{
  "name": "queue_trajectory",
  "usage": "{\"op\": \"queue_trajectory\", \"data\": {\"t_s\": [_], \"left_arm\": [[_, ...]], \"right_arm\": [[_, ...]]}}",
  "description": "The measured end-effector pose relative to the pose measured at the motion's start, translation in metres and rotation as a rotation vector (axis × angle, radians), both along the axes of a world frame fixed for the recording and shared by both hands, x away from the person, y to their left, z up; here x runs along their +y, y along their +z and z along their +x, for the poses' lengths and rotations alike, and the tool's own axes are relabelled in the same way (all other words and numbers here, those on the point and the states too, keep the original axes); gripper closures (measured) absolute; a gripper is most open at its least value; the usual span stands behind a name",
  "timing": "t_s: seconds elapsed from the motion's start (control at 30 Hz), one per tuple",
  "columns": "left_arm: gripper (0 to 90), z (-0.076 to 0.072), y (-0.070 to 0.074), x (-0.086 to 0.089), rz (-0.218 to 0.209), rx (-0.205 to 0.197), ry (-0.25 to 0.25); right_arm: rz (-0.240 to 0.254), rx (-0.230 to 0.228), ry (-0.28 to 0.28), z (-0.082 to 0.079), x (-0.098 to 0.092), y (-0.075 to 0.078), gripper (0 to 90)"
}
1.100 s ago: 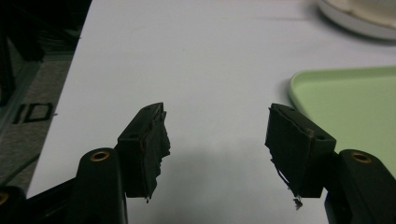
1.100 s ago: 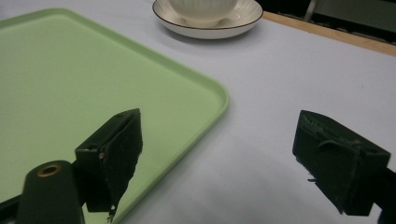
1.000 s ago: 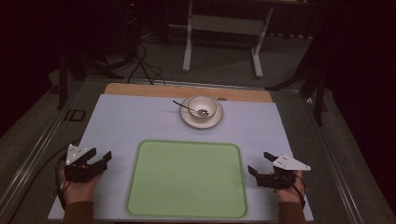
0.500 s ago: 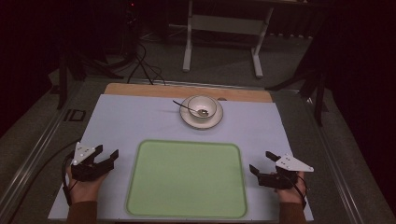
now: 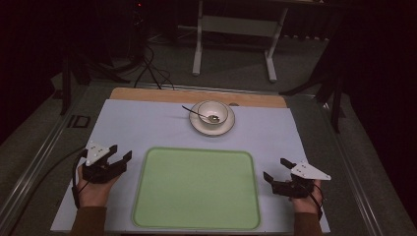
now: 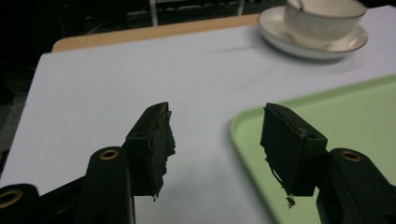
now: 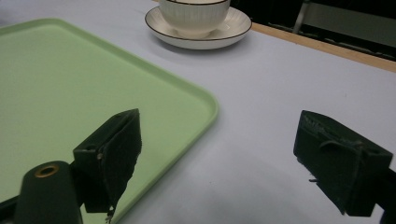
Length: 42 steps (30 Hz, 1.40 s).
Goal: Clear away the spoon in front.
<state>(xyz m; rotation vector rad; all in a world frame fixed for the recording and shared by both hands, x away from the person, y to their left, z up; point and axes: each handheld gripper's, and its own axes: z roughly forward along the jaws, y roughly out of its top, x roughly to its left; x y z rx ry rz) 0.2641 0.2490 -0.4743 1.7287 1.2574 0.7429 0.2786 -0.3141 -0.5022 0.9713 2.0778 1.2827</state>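
The left gripper (image 5: 120, 156) and right gripper (image 5: 275, 169) are both wide and hold nothing, beside the green tray (image 5: 196, 189) on the desk (image 5: 147, 123).

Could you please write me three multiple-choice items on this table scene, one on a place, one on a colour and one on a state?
1. Where does the white ribbed cup on its gold-rimmed white saucer stand?
A. on the green tray
B. on the pale cloth beyond the tray's far edge
C. between the left gripper's jaws

2. What colour is the rounded rectangular plastic tray?
A. light green
B. red
C. black

3. How do the two grippers stand?
A. both shut on the spoon
B. left open, right shut on the tray
C. both open, holding nothing

Answers:
1 B: the cup and saucer sit on the cloth, past the tray's far edge.
2 A: the tray shows light green in the high view and both gripper views.
3 C: the left gripper and right gripper show wide gaps between bare jaws; the metal spoon rests in the cup.
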Motion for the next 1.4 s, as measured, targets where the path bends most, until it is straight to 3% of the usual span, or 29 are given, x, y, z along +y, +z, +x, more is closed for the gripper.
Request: {"op": "queue_trajectory", "data": {"t_s": [0.17,0.4,0.6,0.7,0.73,1.07,1.4], "left_arm": [[43.3,0.017,0.016,-0.013,0.013,-0.01,-0.027],[42.4,0.038,0.026,-0.029,0.037,-0.018,-0.049],[41.7,0.057,0.033,-0.038,0.011,-0.013,-0.057],[41.1,0.059,0.034,-0.039,0.006,-0.012,-0.057],[41.1,0.068,0.039,-0.044,-0.007,-0.014,-0.065],[41.2,0.097,0.049,-0.057,-0.055,-0.028,-0.081],[42.7,0.124,0.046,-0.081,-0.007,-0.021,-0.132]], "right_arm": [[0.003,-0.004,0.001,0.0,-0.001,0.0,14.8],[0.008,0.001,0.0,0.0,-0.003,0.001,14.8],[0.011,-0.002,-0.002,0.0,-0.004,0.001,14.8],[0.011,-0.001,-0.002,0.0,-0.004,0.001,14.8],[0.01,-0.002,0.0,0.0,-0.004,0.001,14.8],[0.009,-0.003,0.009,0.0,-0.003,0.001,14.8],[0.002,0.006,0.02,0.001,-0.002,0.001,15.2]]}}
